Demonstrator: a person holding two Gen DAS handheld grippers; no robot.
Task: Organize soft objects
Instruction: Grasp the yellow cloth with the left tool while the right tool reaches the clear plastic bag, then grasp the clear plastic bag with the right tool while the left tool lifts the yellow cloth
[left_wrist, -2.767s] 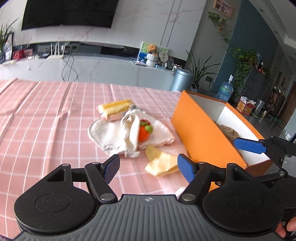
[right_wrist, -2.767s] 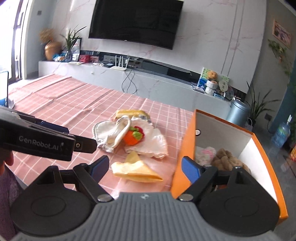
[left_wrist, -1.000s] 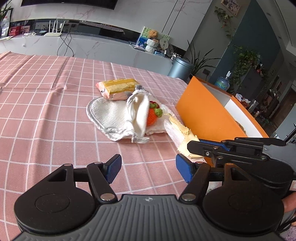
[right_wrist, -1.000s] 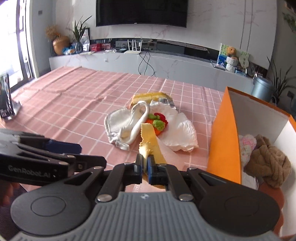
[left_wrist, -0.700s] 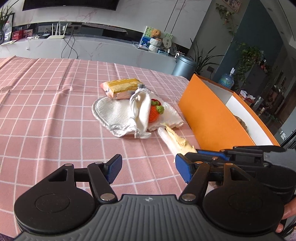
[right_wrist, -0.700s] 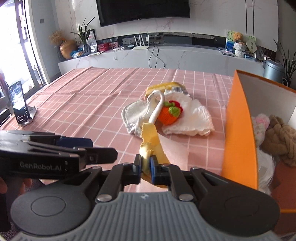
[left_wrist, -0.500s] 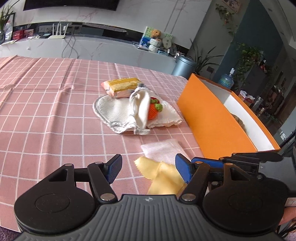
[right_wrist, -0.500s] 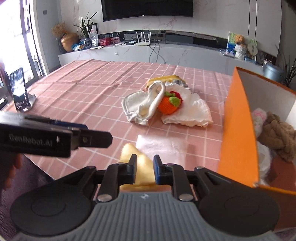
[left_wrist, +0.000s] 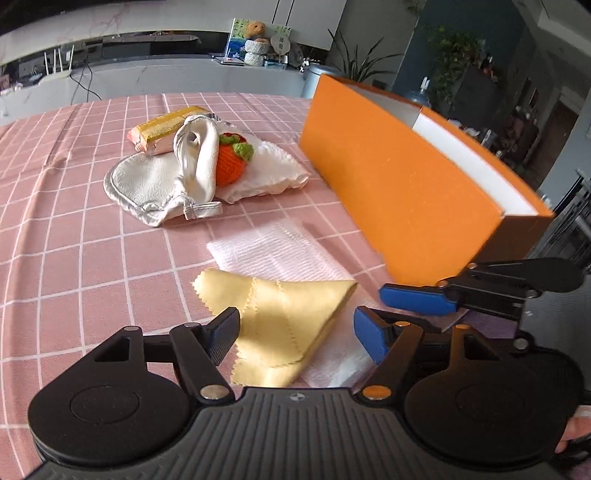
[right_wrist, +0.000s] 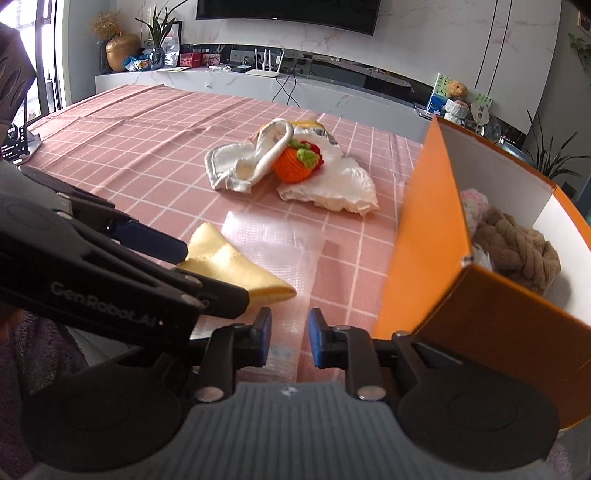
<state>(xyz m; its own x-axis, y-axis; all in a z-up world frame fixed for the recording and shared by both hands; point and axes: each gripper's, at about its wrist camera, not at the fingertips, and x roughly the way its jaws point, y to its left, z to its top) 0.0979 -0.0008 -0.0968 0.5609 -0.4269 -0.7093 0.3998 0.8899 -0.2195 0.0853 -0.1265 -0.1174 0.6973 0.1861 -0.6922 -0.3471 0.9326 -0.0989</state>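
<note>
Lying right between the left gripper (left_wrist: 295, 328)'s spread fingers is the yellow cloth (left_wrist: 280, 317) — that's the bit everything hinges on. It sits flat on the table (left_wrist: 74, 236), just ahead of and partly under those jaws, folded into a rough triangle with its long edge running off to the right toward the orange box (left_wrist: 402, 192). Left jaws are wide apart, holding nothing.

The right gripper (right_wrist: 288, 338) is just to the cloth's right, near the box's front corner. Its fingers stand a little apart with nothing between them, and the cloth's pointed tip sits just ahead-left of them. So both are close, but I'd say the left one is better lined up — the cloth is basically centred in its gap.

Looks-wise: thin, pale yellow, zigzag pinked edges, a couple of soft folds, limp. It partly overlaps a clear plastic sleeve (left_wrist: 277, 251) lying under it, which could get pinched along with it.

Farther ahead of both jaws there's a pile — white bag (left_wrist: 155, 181), crocheted orange fruit (left_wrist: 231, 162), white cloth (left_wrist: 269, 173), a yellow packet (left_wrist: 166, 127). The box already has a brown knot cushion (right_wrist: 513, 254) and something pink inside.
</note>
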